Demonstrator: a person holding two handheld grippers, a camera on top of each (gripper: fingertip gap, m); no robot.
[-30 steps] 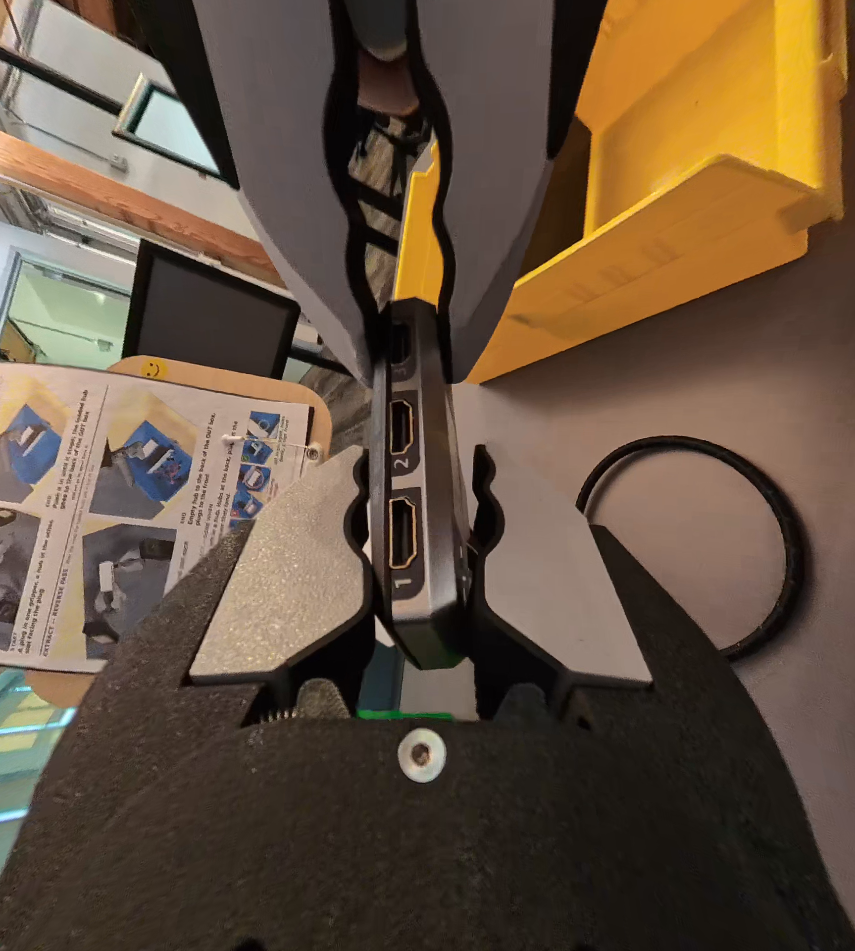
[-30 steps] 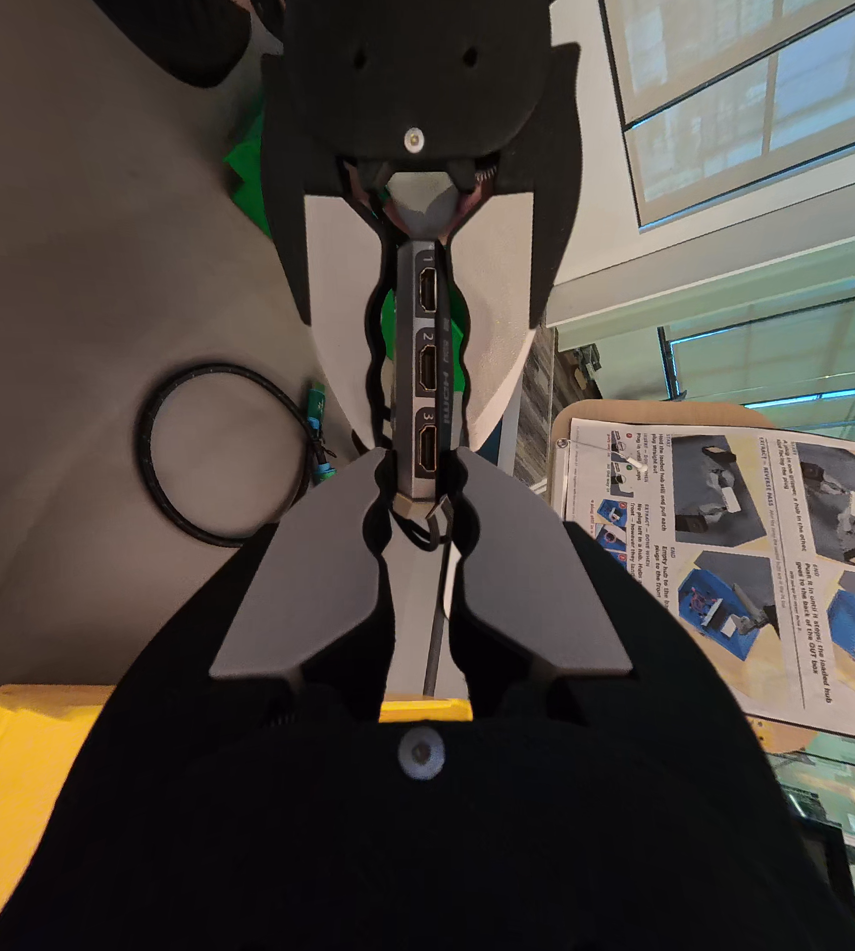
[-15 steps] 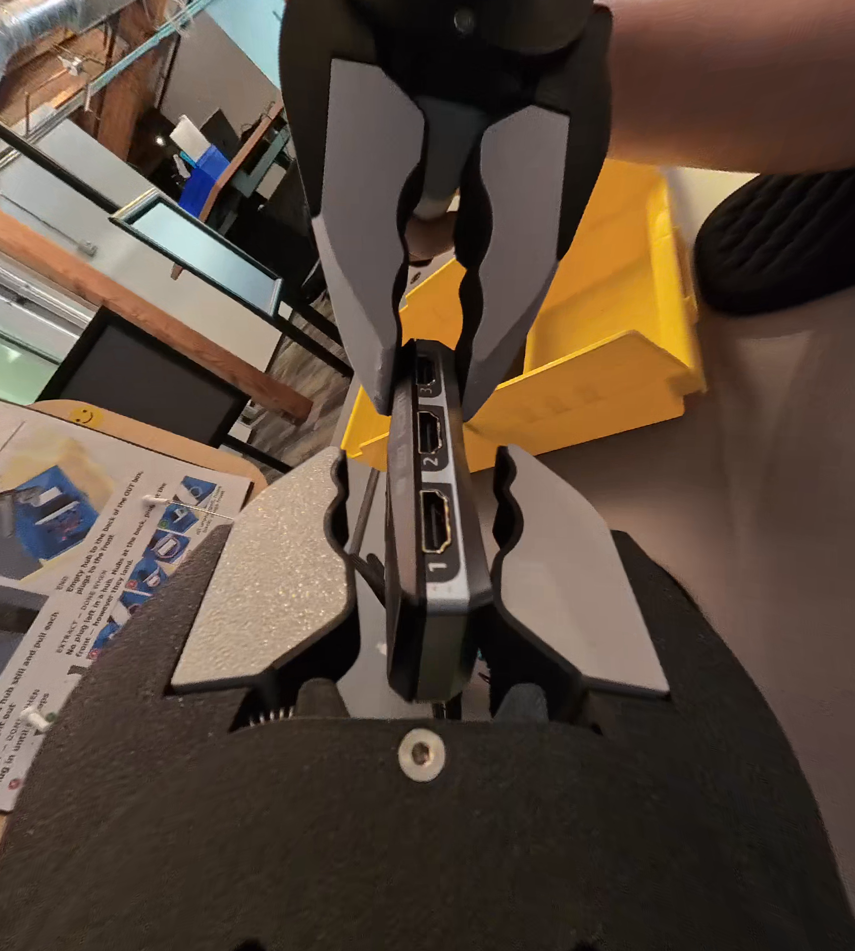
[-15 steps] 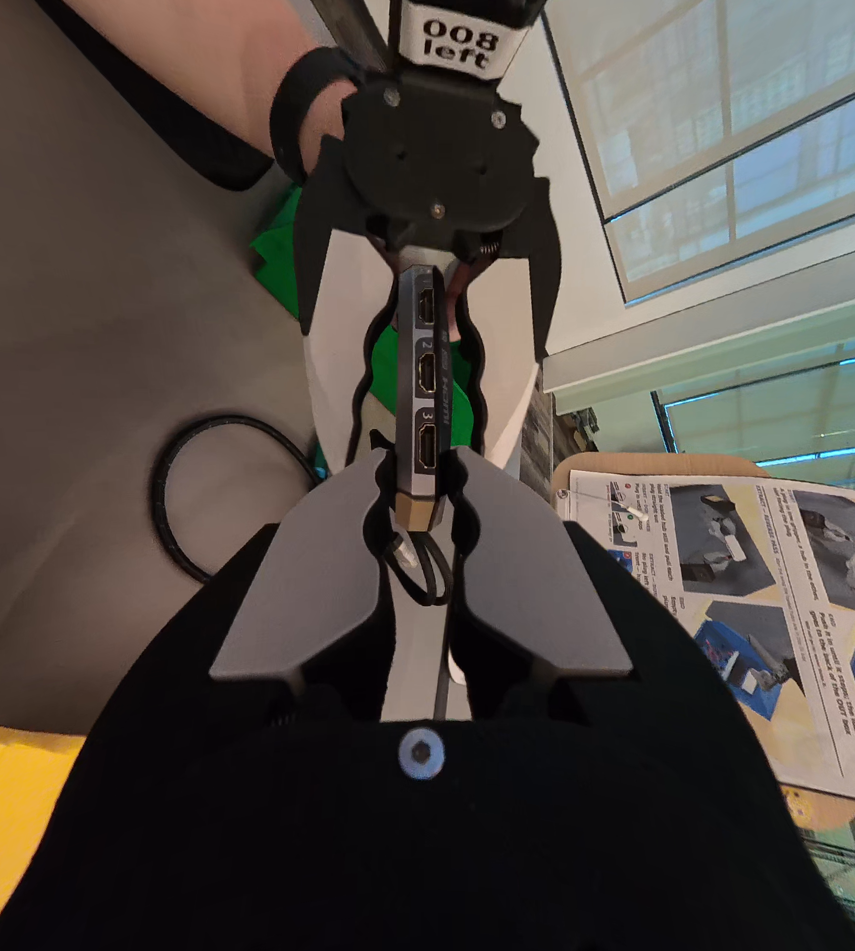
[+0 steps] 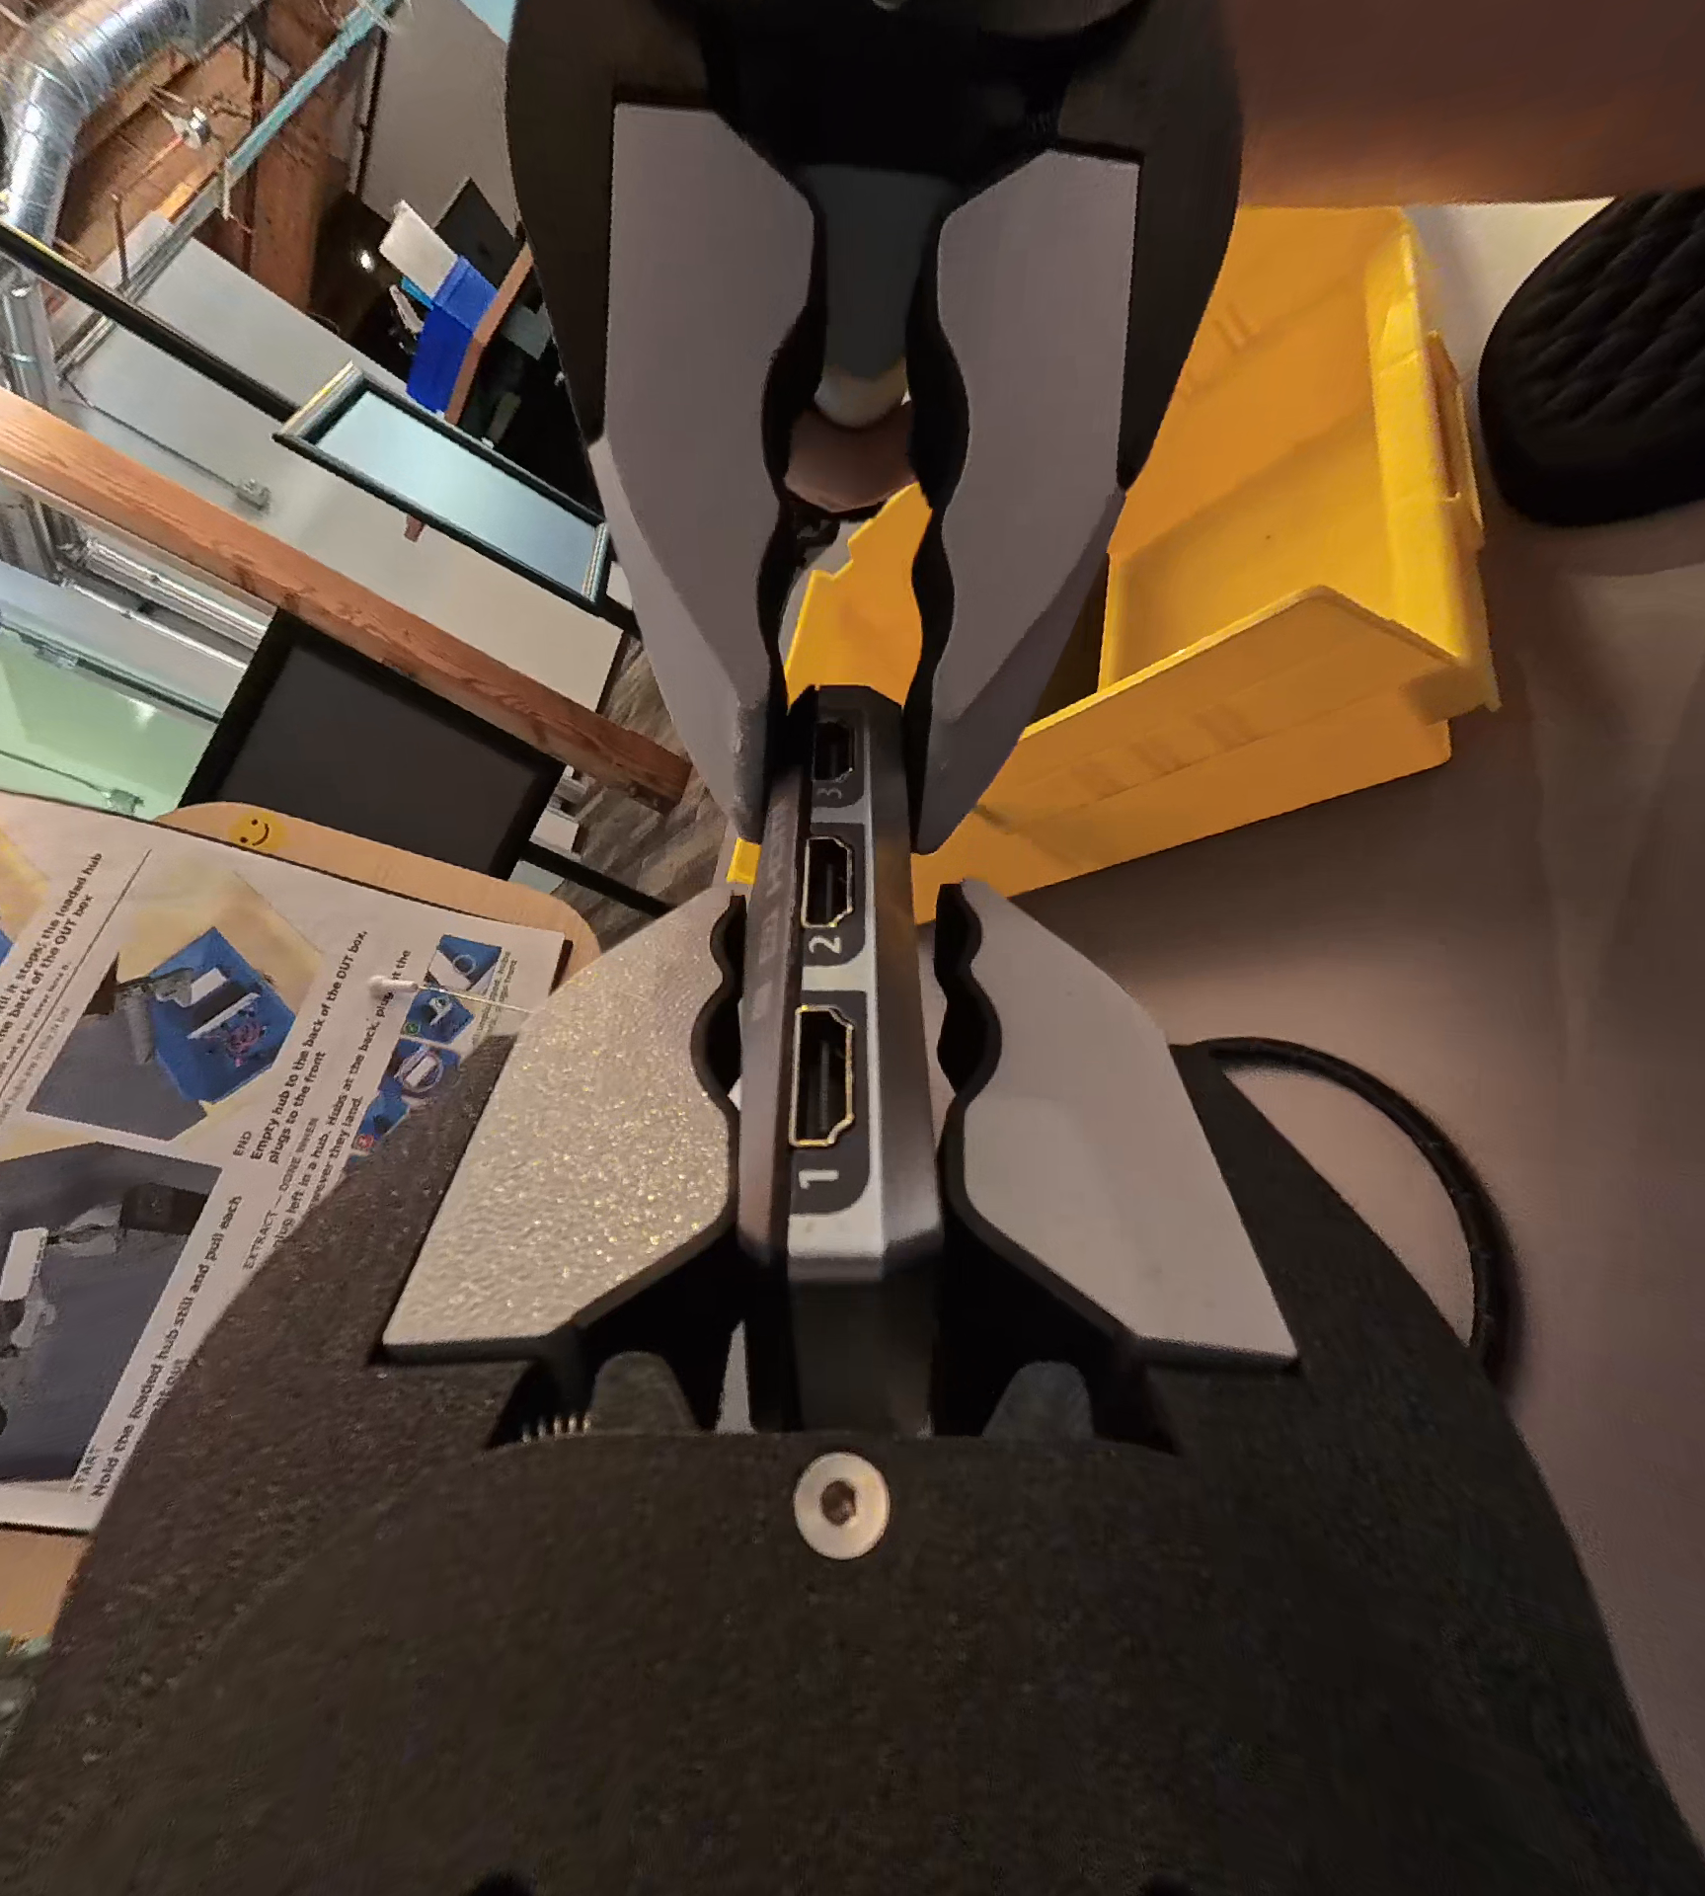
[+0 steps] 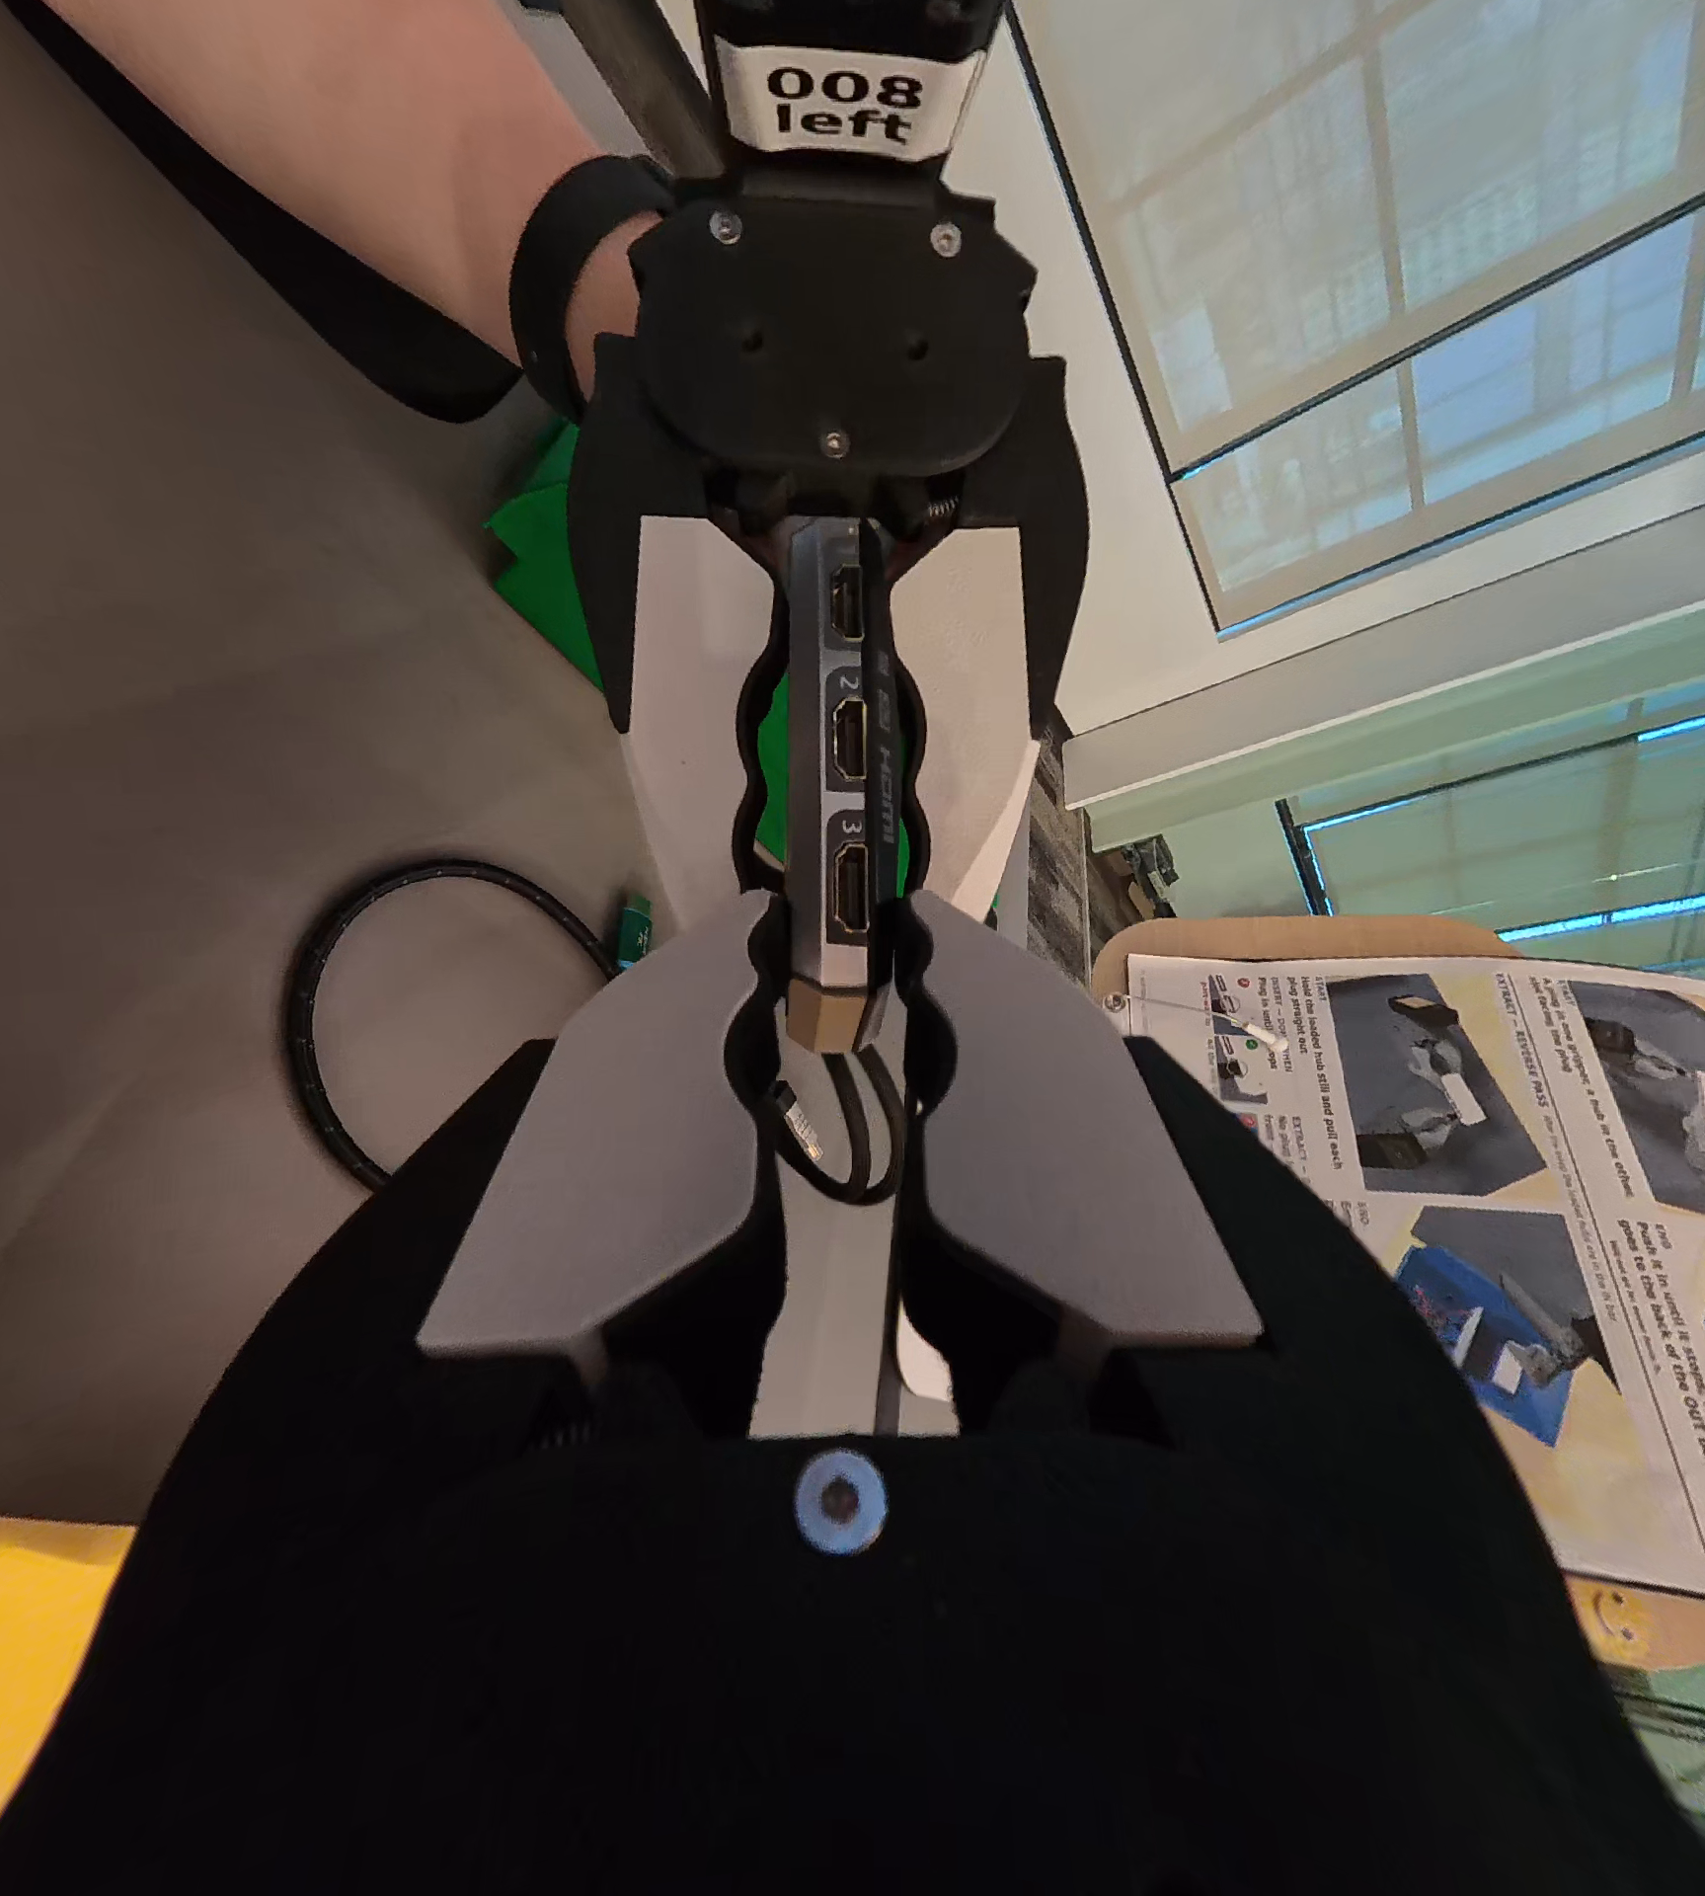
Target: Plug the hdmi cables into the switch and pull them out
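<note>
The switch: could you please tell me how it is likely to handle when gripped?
The switch looks rigid, so it should not flex between the left gripper and right gripper. Its smooth sides may slip in a loose pinch. The thin cable looped at its end is probably floppy and would trail.

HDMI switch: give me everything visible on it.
The switch is a slim dark grey bar, metal-looking, with three gold-rimmed ports in a row, all empty. It is held edge-up off the table between both grippers: the left gripper clamps the port-one end, the right gripper the port-three end. A thin black lead loops from that end.
</note>
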